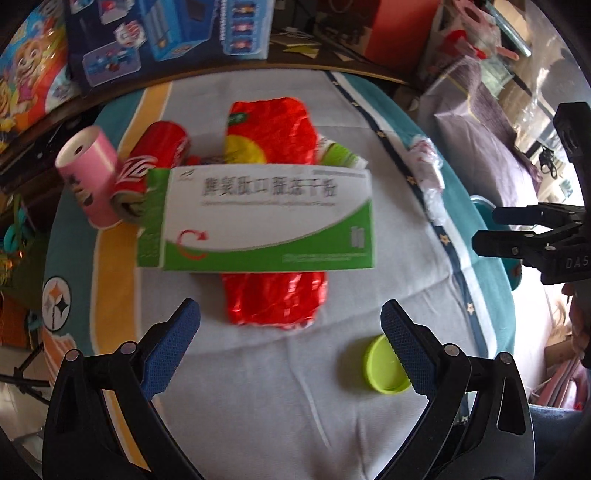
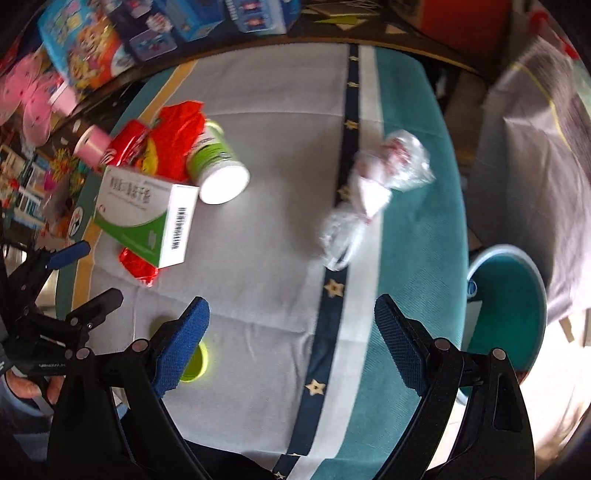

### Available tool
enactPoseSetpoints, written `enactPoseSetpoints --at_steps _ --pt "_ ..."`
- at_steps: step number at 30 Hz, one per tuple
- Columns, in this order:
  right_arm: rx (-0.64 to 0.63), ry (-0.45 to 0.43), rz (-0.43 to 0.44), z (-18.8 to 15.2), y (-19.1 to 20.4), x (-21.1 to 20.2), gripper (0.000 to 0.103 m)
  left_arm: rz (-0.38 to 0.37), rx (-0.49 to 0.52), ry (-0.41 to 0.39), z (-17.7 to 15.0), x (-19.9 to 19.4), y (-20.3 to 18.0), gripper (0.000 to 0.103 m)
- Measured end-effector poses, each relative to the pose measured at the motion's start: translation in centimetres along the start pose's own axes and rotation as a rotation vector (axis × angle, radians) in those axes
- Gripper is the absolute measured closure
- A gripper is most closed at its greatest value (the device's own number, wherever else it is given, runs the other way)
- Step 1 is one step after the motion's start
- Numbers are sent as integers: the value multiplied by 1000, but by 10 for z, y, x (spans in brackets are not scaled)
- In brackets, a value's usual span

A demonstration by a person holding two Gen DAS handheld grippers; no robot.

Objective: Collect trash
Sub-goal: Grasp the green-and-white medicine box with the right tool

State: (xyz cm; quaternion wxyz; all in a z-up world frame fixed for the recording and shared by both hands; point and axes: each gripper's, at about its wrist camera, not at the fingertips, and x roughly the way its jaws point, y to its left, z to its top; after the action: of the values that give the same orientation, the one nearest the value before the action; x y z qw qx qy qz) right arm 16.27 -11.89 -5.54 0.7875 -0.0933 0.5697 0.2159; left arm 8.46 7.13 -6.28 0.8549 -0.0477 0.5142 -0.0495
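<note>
Trash lies on a cloth-covered table [image 1: 258, 387]: a green-and-white medicine box [image 1: 266, 218] resting on a red foil wrapper [image 1: 273, 295], a red soda can [image 1: 151, 166], a pink paper roll [image 1: 88, 173] and a lime-green lid [image 1: 384, 365]. My left gripper [image 1: 291, 343] hovers open above the wrapper's near end, holding nothing. In the right wrist view, a crumpled clear plastic bag [image 2: 373, 192] lies ahead on the cloth, with a tipped green-and-white bottle [image 2: 218, 166] and the box [image 2: 147, 218] at left. My right gripper [image 2: 291, 336] is open and empty, and the lid [image 2: 195, 362] shows behind its left finger.
A teal bin [image 2: 509, 314] stands beside the table at the right. Toy boxes [image 1: 166, 33] and clutter line the far edge. A grey-covered seat [image 1: 480, 136] sits to the right. A hand [image 2: 29, 387] holds the other gripper at lower left.
</note>
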Motion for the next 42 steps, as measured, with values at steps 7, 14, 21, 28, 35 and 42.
enactPoseSetpoints --at_steps 7,14,21,28,35,42 --pt "-291 29 -22 36 79 18 16 10 -120 3 -14 -1 64 5" --pt "-535 62 -100 53 138 40 16 8 -157 1 -23 0 99 5" --pt "-629 119 -121 62 163 62 16 -18 -197 1 -28 5 118 5" --pt "-672 162 -142 59 177 85 16 -36 -209 -4 -30 6 130 5" --pt "-631 105 -92 54 175 83 22 -42 -203 -2 -31 7 133 5" --pt "-401 14 -35 62 139 42 26 -65 -193 -2 -25 9 125 5"
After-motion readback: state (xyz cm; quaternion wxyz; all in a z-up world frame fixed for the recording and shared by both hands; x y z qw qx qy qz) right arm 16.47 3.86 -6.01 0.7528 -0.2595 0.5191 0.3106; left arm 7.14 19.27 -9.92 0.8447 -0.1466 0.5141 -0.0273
